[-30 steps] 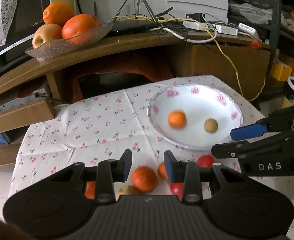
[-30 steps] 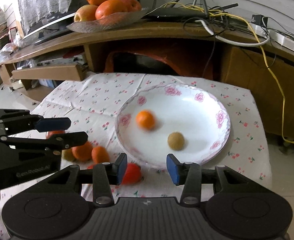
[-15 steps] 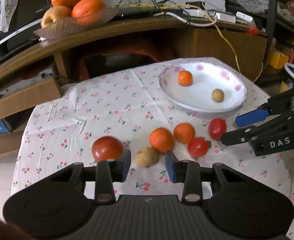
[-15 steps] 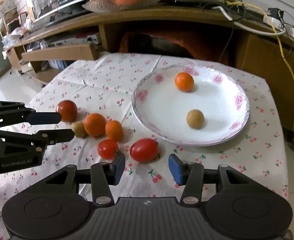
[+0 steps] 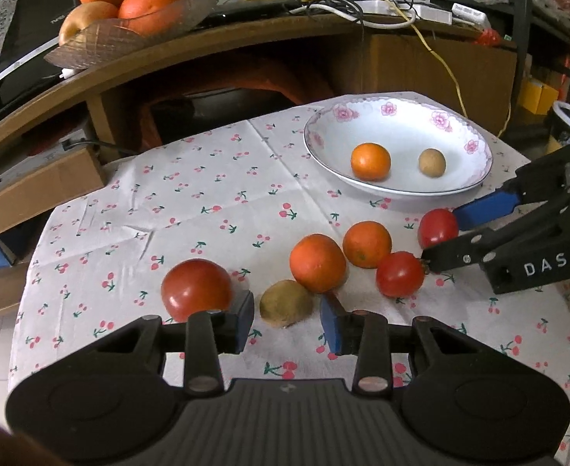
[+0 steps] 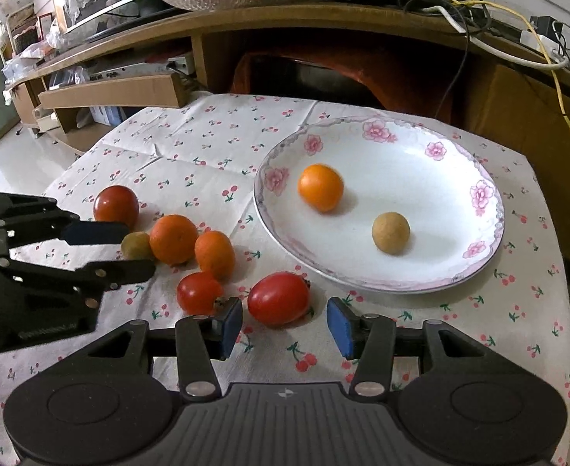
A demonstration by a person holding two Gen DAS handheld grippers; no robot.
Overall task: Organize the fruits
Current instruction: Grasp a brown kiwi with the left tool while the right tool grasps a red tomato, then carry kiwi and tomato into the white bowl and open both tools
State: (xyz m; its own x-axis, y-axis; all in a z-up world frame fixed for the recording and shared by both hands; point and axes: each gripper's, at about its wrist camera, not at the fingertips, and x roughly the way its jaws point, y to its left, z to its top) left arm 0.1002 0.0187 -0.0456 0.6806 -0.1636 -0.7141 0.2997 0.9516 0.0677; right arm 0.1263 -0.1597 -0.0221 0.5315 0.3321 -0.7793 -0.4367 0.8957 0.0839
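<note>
Sorting partly done | plate [image 6: 487,240]: two fruits placed | cloth [image 6: 192,143]: six fruits left | left gripper [image 5: 287,320], right gripper [image 6: 285,324]: spread, nothing pinched.

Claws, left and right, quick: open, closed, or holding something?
Left claw: open, empty, small brownish-green kiwi just ahead of its fingers.
Right claw: open, empty, oval red tomato just ahead.

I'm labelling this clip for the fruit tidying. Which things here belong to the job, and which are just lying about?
Belongs to the job:
- white flower-rimmed plate with one small orange and one round brown fruit
- loose tomatoes and oranges on the cherry-print tablecloth

Lying about:
- glass fruit dish on the wooden shelf
- tangled cables
- cardboard box
</note>
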